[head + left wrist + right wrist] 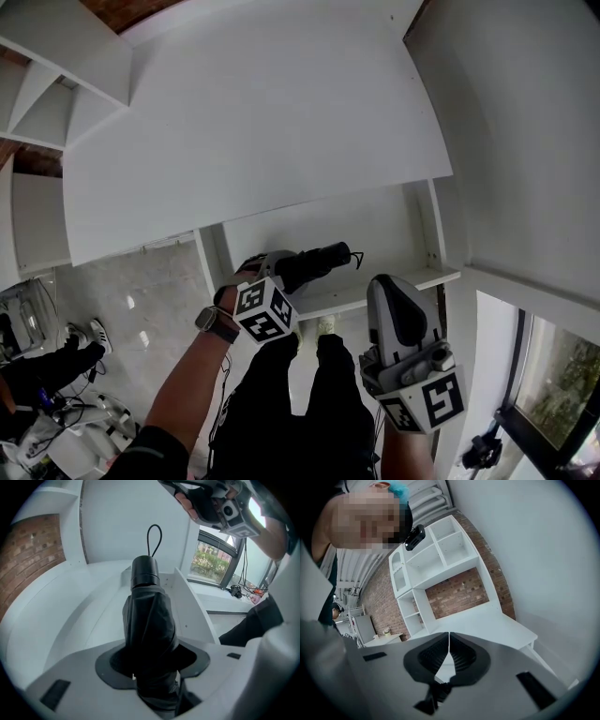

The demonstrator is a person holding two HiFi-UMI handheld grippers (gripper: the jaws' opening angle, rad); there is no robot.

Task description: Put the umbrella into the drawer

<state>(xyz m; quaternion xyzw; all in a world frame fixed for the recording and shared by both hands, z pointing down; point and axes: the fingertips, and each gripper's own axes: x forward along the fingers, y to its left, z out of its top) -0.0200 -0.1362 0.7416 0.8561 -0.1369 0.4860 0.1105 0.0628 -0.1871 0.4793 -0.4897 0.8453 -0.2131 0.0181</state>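
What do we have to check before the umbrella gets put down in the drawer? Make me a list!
1. Umbrella held tight: ok. The left gripper has its jaws closed on the folded black cloth.
2. Drawer open: ok. Its white inside shows under the umbrella.
3. Spot below the umbrella free: ok. Nothing else shows there in the left gripper view.
4. Strap loop not caught: ok. It sticks out freely past the umbrella's end.
5. Umbrella already touching the drawer floor: cannot tell.
6. Right gripper out of the way: ok. Its jaws are together and hold nothing, and it is off to the side of the drawer.
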